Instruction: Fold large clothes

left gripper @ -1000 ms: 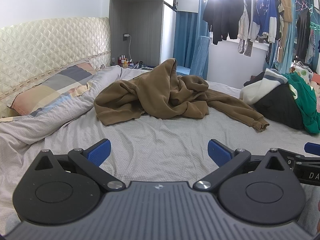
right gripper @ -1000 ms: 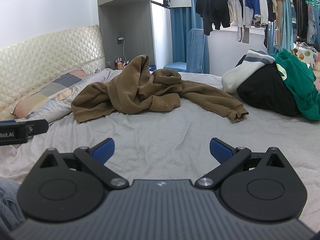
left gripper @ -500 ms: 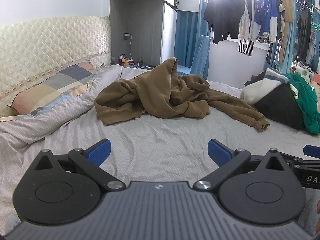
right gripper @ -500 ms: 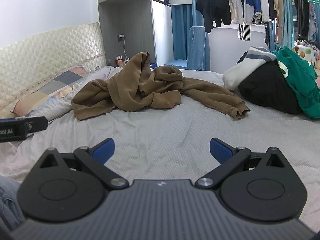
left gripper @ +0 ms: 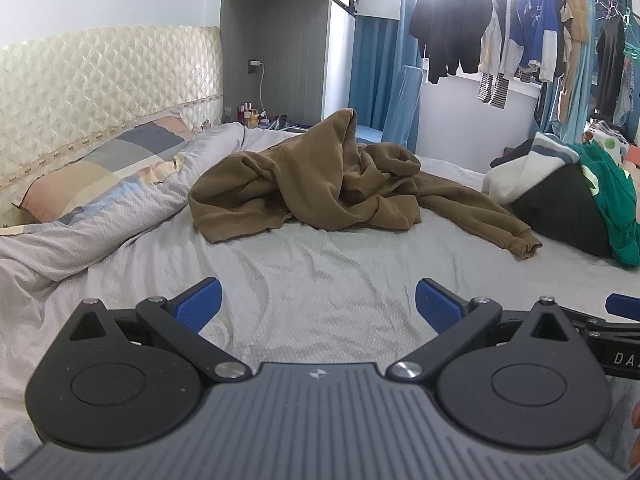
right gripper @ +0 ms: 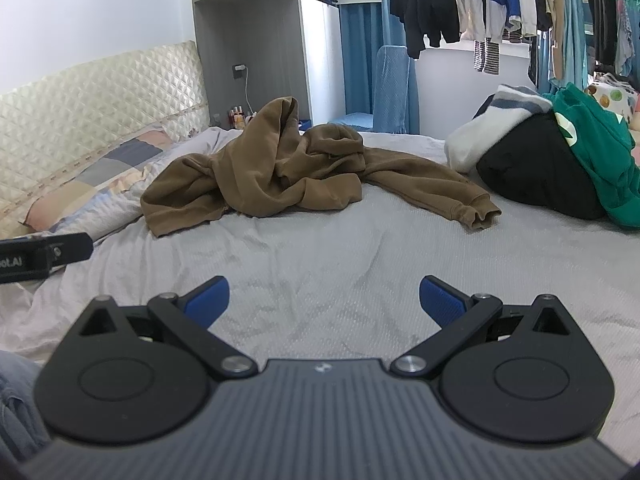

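A brown hooded sweatshirt [left gripper: 320, 188] [right gripper: 272, 176] lies crumpled in a heap on the grey bed sheet [left gripper: 320, 280] [right gripper: 340, 260], one sleeve stretched out to the right with its cuff [left gripper: 520, 242] [right gripper: 478, 216] flat on the sheet. My left gripper [left gripper: 316, 304] hangs open over bare sheet, well short of the sweatshirt. My right gripper [right gripper: 324, 300] is open too, also short of the heap, with nothing between its blue fingertips [right gripper: 440, 300]. The left gripper's body [right gripper: 40, 256] shows at the left edge of the right wrist view.
A pile of black, white and green clothes [left gripper: 568, 196] [right gripper: 552, 160] sits at the right of the bed. A patchwork pillow [left gripper: 108, 168] and rumpled quilt lie left, below a padded headboard [left gripper: 100, 76]. Hanging clothes [left gripper: 520, 32] and a blue chair [right gripper: 392, 92] stand behind.
Both grippers have crept slightly forward toward the sweatshirt; in the right wrist view the heap sits a little lower and nearer. Both stay open and the sweatshirt has not moved.
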The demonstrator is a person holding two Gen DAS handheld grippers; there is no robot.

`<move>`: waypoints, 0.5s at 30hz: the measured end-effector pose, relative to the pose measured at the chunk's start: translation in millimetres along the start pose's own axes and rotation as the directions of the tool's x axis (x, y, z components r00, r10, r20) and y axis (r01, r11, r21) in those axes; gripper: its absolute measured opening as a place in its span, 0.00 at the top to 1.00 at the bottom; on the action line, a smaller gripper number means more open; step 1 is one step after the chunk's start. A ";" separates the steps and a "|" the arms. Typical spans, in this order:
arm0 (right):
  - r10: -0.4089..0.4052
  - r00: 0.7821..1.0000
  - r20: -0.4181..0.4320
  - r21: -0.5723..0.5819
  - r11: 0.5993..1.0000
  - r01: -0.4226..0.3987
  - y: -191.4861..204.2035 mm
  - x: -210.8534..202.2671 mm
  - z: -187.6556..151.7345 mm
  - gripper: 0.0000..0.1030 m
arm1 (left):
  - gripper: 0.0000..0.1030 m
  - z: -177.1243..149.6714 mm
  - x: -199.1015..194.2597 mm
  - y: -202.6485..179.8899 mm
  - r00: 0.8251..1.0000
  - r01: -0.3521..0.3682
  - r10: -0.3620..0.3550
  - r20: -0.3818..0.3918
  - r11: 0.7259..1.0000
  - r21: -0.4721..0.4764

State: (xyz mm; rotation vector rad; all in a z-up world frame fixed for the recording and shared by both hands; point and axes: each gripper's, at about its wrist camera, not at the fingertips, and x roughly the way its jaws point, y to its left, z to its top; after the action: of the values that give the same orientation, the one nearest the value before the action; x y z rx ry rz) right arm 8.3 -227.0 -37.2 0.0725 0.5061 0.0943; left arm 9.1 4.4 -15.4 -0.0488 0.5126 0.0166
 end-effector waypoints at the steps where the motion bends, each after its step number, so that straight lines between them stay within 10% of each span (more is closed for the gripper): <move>1: 0.000 1.000 -0.001 0.000 1.000 0.000 0.0 0.4 -0.4 0.00 | 0.00 -0.1 0.9 0.1 1.000 -0.001 0.001 -0.001 1.000 0.000; 15: -0.006 0.999 -0.032 0.010 1.000 0.006 1.3 23.7 -3.8 0.00 | 0.00 -2.0 29.6 5.6 1.000 -0.002 0.002 -0.027 1.000 -0.002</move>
State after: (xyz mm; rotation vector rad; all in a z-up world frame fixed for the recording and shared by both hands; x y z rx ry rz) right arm 27.0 -223.0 -51.8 0.0790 0.5384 0.0874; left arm 33.8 10.0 -31.9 -0.0505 0.5395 0.0180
